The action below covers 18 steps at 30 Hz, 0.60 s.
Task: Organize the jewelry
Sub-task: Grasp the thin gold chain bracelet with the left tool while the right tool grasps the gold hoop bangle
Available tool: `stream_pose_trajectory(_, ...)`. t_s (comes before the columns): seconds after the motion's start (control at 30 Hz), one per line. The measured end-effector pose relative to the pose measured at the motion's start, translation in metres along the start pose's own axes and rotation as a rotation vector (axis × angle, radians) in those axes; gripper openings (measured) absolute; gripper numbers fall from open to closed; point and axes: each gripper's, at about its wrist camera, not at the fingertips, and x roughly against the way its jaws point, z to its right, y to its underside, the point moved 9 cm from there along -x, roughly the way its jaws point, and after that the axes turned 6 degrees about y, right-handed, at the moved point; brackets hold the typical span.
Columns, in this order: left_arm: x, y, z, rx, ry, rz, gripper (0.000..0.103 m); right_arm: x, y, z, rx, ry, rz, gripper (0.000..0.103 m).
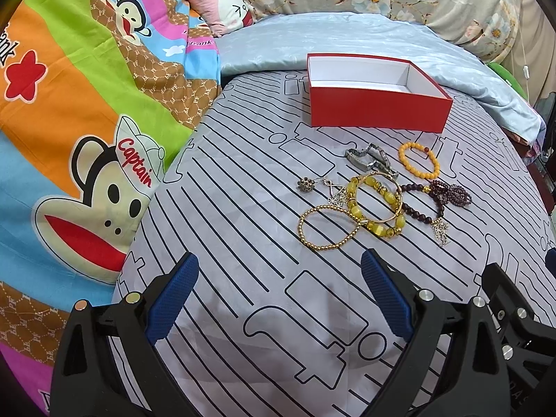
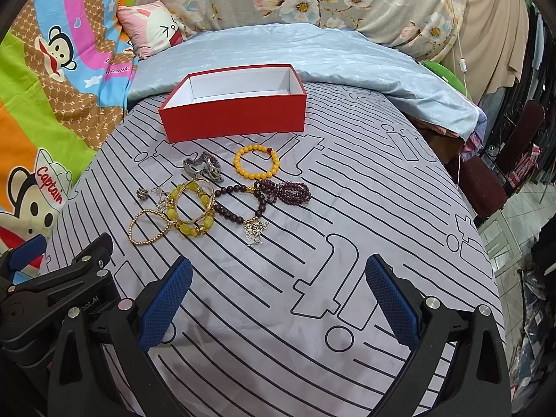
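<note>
Your left gripper [image 1: 279, 299] and right gripper [image 2: 278, 300] gape wide, holding nothing, above bare sheet [image 2: 278, 271]; bracelets [image 2: 189, 208] lie ahead, the red box [image 2: 236, 118] by the far edge.

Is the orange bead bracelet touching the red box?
Apart. In the right wrist view, a strip of striped grey sheet shows plainly between the orange bead bracelet and the near wall of the red box; the left wrist view agrees.

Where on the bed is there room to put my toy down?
The striped grey sheet is bare right of the orange bead bracelet and the purple bead strand, and also in front, near the open right tool. It is crowded around the yellow stone bracelet. The open red box shows nothing inside.
</note>
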Motion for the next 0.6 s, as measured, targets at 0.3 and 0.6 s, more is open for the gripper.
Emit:
stream_pose_trajectory(0.3, -0.027, 0.005, -0.014, 0.098, 0.079, -0.056, 0.092, -0.015, 0.006, 0.009, -0.011, 0.0, -0.027, 0.098)
stream_pose_trajectory(0.6, -0.065, 0.003, -0.015, 0.107, 0.113, -0.085, 0.084, -0.035, 0.007, 0.016, -0.029, -0.015, -0.067, 0.098)
